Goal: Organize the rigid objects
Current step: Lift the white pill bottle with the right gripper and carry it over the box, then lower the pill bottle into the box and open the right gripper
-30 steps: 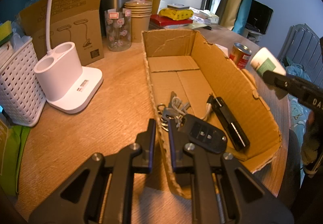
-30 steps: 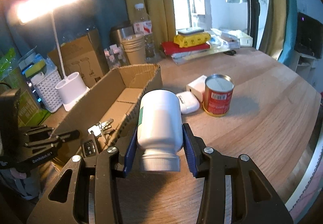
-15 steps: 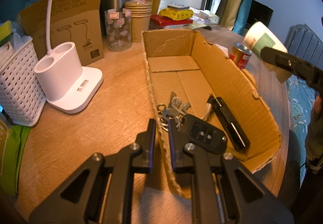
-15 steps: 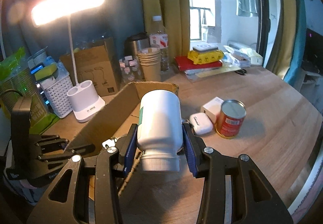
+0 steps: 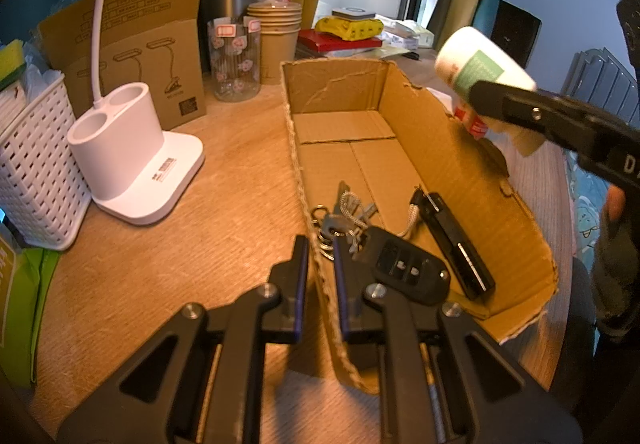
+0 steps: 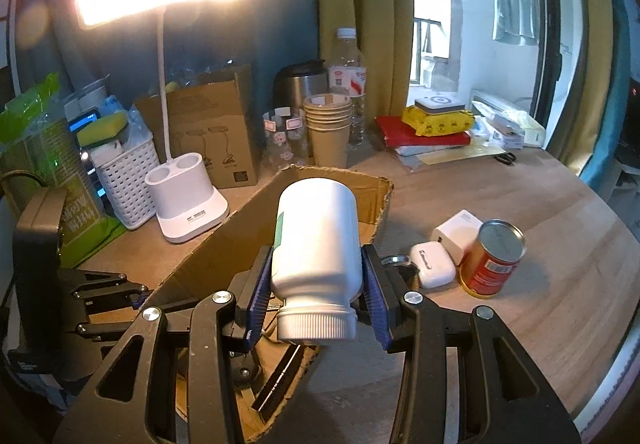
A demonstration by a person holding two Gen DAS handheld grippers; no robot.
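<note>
1. The left tool [image 5: 320, 276] pinches the near wall of the corrugated cardboard box [image 5: 472, 172], steadying it.
2. The right tool [image 6: 316, 296] clamps the smooth white plastic bottle [image 6: 316, 236], cap toward the camera, above the box's edge.
3. Judged next: lower the bottle beside the car key [image 5: 408, 268] and release.
4. The metal can [image 6: 492, 256] waits on the wooden desk [image 6: 560, 284].

Cardboard box [image 5: 460, 164] far half bare; keys [image 5: 344, 220], remote [image 5: 456, 244] crowd near end.
</note>
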